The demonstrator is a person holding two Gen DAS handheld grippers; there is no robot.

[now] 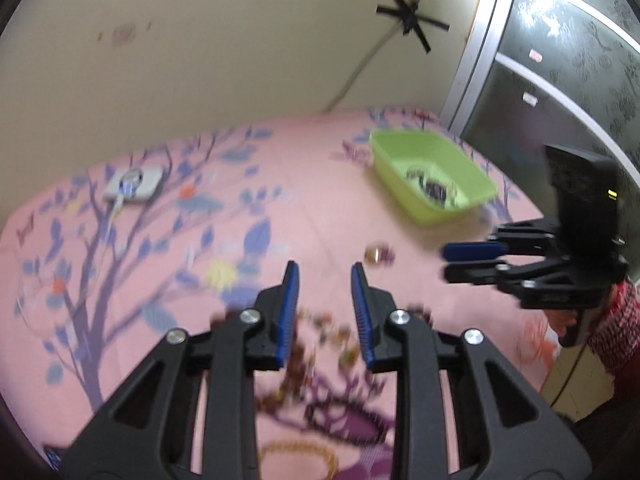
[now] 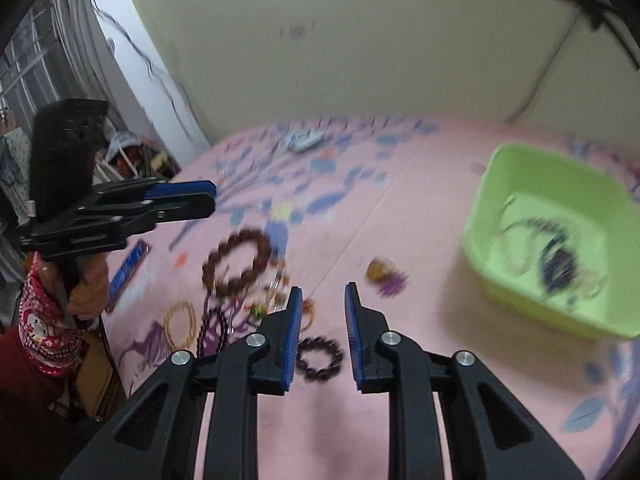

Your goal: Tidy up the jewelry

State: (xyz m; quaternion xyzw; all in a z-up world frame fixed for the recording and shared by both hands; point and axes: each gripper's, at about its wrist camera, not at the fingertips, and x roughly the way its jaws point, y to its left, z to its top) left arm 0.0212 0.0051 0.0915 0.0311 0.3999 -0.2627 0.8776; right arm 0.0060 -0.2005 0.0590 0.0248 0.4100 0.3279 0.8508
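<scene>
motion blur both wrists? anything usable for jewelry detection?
Left wrist: heavy blur, beads between the left gripper fingers are smeared. Right wrist: milder; brown bead bracelet and dark bracelet readable, green tub contents streaked; right gripper sharp.

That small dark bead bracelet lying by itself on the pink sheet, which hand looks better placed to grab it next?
Probably the right. The dark bead bracelet lies just below the open right gripper, almost between its fingers. The left gripper hovers off to the side, over the larger jewelry pile.
</scene>
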